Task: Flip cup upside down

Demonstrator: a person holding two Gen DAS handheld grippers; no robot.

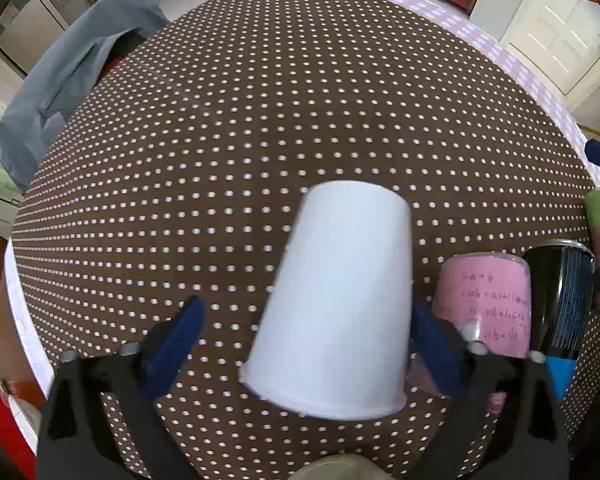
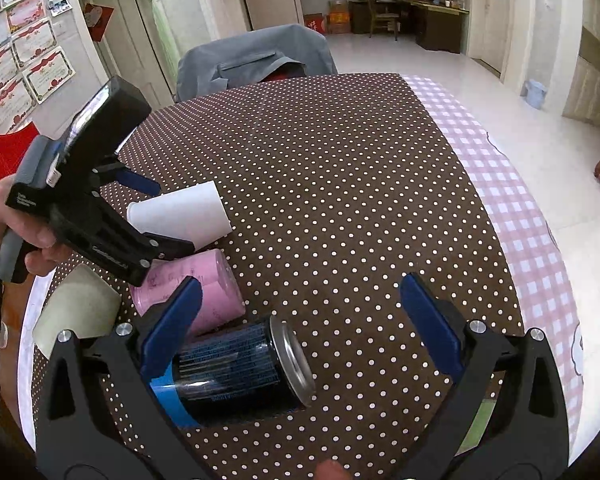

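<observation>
Between the open left tongs (image 1: 304,332) the white cup (image 1: 336,300) stands inverted, seemingly released; next, withdraw clear; right tongs (image 2: 300,320) open

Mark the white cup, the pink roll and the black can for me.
white cup (image 1: 340,300), left wrist view, middle of its side wall.
pink roll (image 1: 486,304), left wrist view, on the written side.
black can (image 2: 236,368), right wrist view, on its printed side.

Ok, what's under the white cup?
Only the dotted tablecloth shows around the white cup. The patch directly beneath is covered in both views, so I can't tell whether the cup touches the cloth.
</observation>
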